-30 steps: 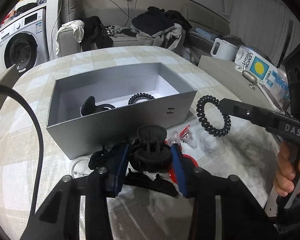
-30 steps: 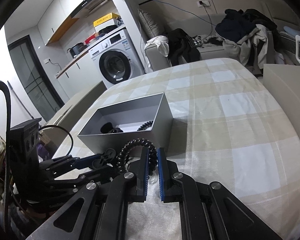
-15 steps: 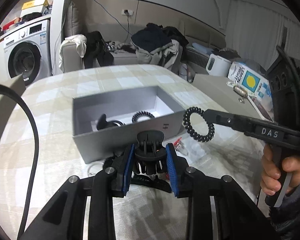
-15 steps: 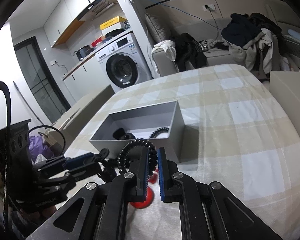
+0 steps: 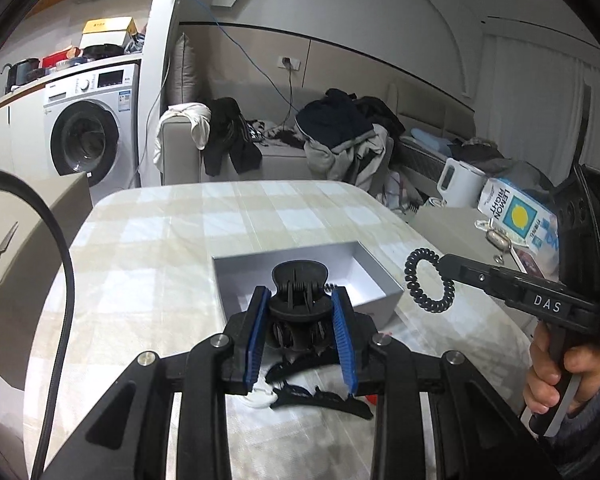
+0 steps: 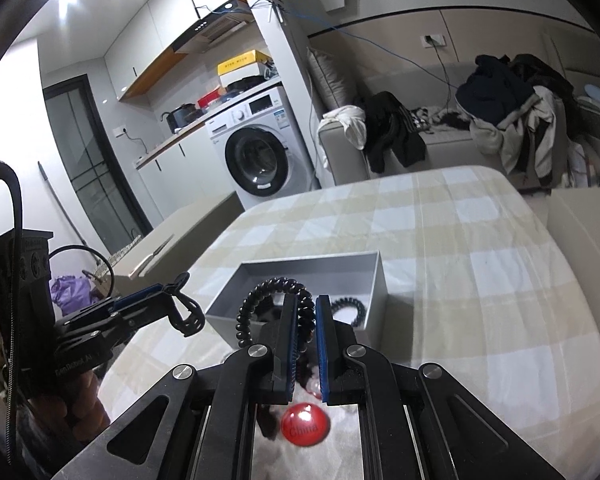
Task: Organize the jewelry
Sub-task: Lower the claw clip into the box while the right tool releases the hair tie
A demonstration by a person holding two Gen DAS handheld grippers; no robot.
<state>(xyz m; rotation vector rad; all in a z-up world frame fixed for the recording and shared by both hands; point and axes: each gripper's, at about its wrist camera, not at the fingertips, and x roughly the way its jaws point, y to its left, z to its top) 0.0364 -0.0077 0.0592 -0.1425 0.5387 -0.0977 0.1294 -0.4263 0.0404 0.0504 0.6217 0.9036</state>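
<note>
My left gripper (image 5: 302, 336) pinches a black plastic claw clip (image 5: 299, 292), my right gripper (image 6: 304, 344) a black spiral hair tie (image 6: 276, 308); both await the grey rectangular cardboard box (image 6: 374, 280), which already holds one coil tie

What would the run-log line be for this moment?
left tool: shut on black claw clip | right tool: shut on black spiral hair tie | both above table, near open grey box | box: another spiral tie inside

Black claw clip (image 5: 298, 294), black coil tie (image 6: 274, 312), grey box (image 6: 300, 268), beige-and-white checked tablecloth (image 6: 440, 240), red badge (image 6: 305, 424).
</note>
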